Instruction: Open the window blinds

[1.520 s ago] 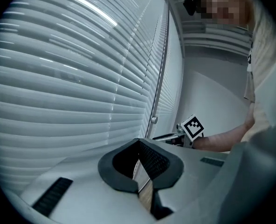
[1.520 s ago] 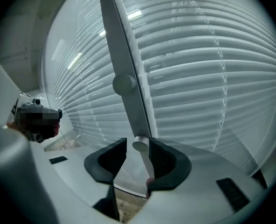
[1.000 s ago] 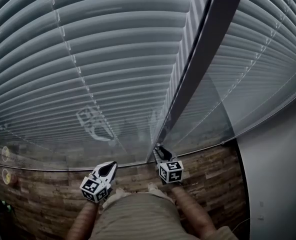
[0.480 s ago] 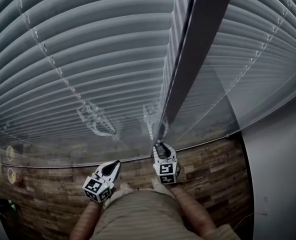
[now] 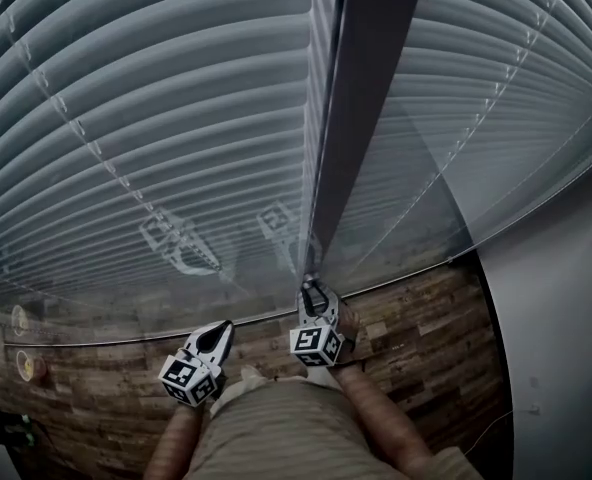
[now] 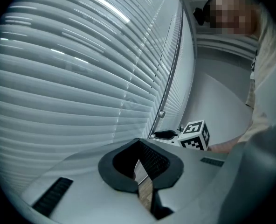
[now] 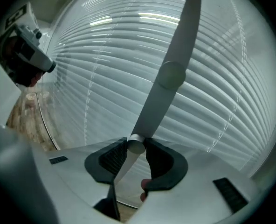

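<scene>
Window blinds (image 5: 176,118) with pale grey slats are filling the upper part of the head view, the slats lying nearly flat against each other and ending above a wood-plank floor (image 5: 96,388). The right gripper (image 5: 311,293) is reaching up to the blinds, and its jaws are pinching the lower end of the grey tilt wand (image 7: 168,78), which is rising at a slant in front of the slats. The left gripper (image 5: 216,336) is hovering near it, lower and to the left, clear of the blinds, its jaws pressed together on nothing. A plain grey wall (image 5: 556,348) is bordering the blinds on the right
</scene>
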The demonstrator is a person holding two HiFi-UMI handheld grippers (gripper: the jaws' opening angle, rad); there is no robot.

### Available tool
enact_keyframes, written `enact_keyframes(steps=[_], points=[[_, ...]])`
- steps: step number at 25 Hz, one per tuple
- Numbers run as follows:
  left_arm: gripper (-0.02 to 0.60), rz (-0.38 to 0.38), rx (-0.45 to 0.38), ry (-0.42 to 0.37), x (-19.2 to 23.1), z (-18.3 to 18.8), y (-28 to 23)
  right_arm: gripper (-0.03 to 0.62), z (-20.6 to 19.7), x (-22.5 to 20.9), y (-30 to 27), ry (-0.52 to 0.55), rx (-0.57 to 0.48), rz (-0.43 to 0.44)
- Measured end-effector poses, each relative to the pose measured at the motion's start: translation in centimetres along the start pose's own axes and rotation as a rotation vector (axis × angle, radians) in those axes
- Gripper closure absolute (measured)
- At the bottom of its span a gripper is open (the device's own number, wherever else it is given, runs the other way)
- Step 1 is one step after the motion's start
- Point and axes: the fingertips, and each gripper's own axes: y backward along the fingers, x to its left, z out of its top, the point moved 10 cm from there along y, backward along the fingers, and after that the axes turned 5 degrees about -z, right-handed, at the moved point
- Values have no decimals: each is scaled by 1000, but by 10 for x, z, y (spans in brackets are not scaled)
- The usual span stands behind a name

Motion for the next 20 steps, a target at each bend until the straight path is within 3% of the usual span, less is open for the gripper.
enact_keyframes(steps=[2, 4, 6, 12, 15, 20], points=[[575, -4, -5, 8, 0, 0, 2, 461, -5, -7, -2, -180, 6, 64], [575, -7, -8, 8, 0, 1, 4, 458, -12, -19, -2, -438, -3, 167], [575, -5, -14, 9, 0, 6, 7, 395, -14, -28, -1, -611, -9, 249], [575, 13, -15, 29, 9, -19, 6, 395, -53, -25, -13, -819, -6, 324], [575, 16, -11, 20, 8, -7, 7, 464, -45, -34, -17, -918, -1, 377], [575, 14, -6, 12, -7, 5, 11, 465, -42, -36, -9, -936, 16, 402]])
